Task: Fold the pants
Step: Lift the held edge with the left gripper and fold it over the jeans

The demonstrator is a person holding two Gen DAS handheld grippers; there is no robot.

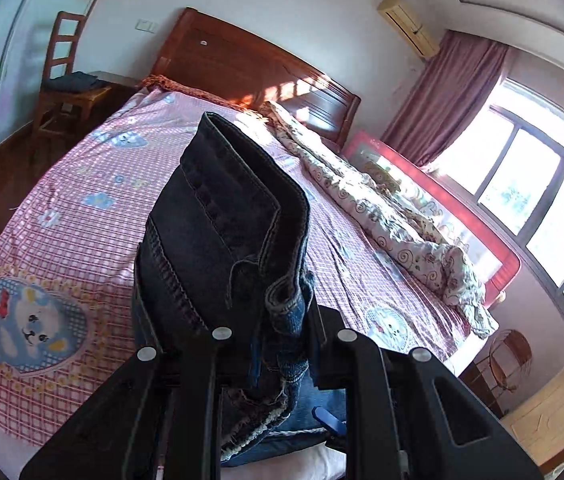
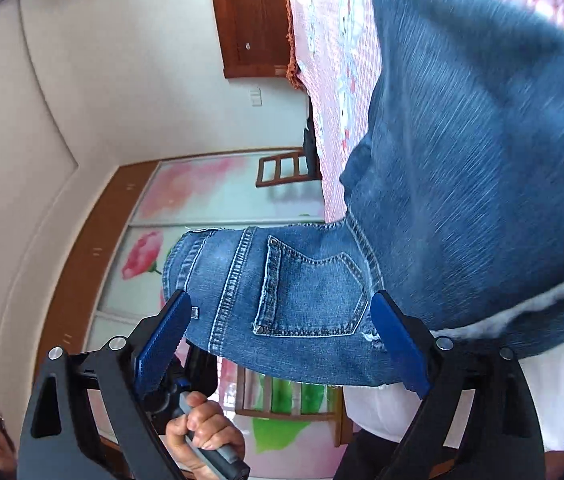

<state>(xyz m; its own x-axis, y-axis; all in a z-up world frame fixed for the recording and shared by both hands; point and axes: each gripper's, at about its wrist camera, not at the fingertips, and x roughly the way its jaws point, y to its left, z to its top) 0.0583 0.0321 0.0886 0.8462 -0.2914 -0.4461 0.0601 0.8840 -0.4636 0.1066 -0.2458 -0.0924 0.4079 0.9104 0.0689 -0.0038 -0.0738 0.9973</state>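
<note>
denim pants (image 1: 226,216) (stitched seams), left gripper (image 1: 270,332) clamped

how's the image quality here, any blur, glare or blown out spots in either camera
Left wrist view: sharp, but the window is blown out white and sun glares on the headboard; fisheye bends the bed. Right wrist view: the jeans show streaky motion blur at upper right, while the back pocket stays crisp.

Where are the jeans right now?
The jeans are clamped in the left gripper, lifted over the pink checked bed. In the right wrist view they hang before the open right gripper.
</note>
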